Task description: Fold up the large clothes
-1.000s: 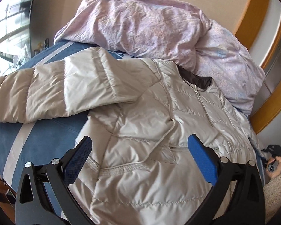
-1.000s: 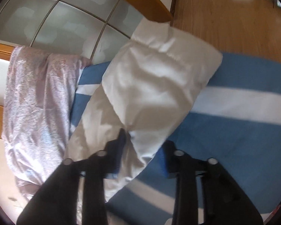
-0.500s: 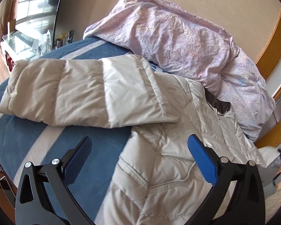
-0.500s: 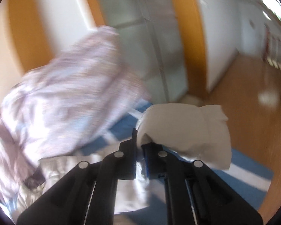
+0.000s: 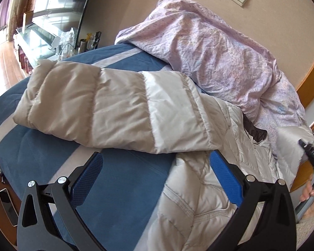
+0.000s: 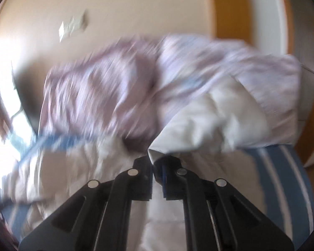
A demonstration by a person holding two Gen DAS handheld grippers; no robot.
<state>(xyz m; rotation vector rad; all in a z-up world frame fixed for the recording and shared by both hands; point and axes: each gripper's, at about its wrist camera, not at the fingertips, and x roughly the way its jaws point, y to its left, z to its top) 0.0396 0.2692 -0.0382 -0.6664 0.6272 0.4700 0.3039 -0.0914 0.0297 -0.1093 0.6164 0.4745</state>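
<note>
A pale beige quilted down jacket (image 5: 209,184) lies on a blue striped bed (image 5: 123,179). Its left sleeve (image 5: 106,106) stretches out flat to the left. My left gripper (image 5: 155,167) is open and empty, hovering just below that sleeve near the armpit. In the blurred right wrist view my right gripper (image 6: 157,167) is shut on the cuff end of the other sleeve (image 6: 211,125) and holds it lifted over the jacket body (image 6: 77,167). That gripper's tip and the raised sleeve (image 5: 291,144) show at the right edge of the left wrist view.
A crumpled lilac duvet (image 5: 215,48) is piled at the head of the bed against the wall. A glass counter with bottles (image 5: 73,41) stands beyond the bed's far left. A wooden door frame (image 5: 309,79) is at the right.
My right gripper has closed on the right sleeve and swung it up and over toward the jacket body. My left gripper has drifted left toward the outstretched sleeve, staying open.
</note>
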